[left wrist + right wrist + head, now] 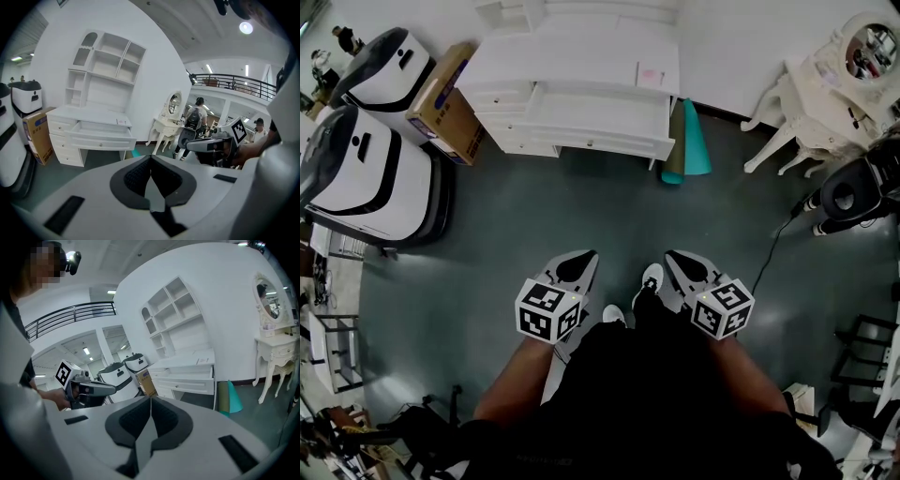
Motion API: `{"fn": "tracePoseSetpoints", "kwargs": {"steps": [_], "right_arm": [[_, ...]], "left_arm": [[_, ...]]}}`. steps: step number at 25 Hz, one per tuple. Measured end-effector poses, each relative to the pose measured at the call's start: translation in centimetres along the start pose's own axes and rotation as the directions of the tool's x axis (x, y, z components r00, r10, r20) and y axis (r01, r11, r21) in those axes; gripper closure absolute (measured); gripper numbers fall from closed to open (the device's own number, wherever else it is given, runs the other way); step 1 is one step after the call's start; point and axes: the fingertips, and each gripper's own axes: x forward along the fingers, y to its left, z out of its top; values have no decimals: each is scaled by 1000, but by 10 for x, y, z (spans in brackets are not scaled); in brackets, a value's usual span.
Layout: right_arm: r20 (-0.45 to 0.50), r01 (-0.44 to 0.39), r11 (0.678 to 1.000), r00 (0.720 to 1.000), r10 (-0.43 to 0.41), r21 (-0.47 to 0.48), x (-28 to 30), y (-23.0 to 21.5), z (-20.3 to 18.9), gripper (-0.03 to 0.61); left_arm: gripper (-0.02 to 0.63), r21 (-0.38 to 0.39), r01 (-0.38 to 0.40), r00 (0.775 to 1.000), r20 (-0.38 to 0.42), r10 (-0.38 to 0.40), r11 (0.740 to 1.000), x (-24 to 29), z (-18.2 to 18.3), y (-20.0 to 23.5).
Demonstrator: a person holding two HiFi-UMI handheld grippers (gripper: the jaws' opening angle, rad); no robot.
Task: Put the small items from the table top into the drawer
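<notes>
A white wall is rising behind the grey floor; an ornate dressing table is standing against it, a ceiling light glowing

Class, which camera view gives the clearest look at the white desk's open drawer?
The head view: it looks down from above into the open drawer, so its inside shows. The left gripper view and the right gripper view catch it low from the side, mostly its front panel and little of the inside.
</notes>
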Motion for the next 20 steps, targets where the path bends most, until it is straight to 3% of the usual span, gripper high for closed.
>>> {"fn": "tracePoseSetpoints", "kwargs": {"steps": [14, 20], "right_arm": [[12, -47, 999, 999, 46, 14, 51, -20, 25, 549], [27, -25, 999, 999, 24, 47, 75, -62, 47, 549]], "left_arm": [[603, -33, -51, 998, -22, 50, 998, 16, 8, 37], [603, -11, -47, 998, -33, 47, 999, 51, 40, 58]]}}
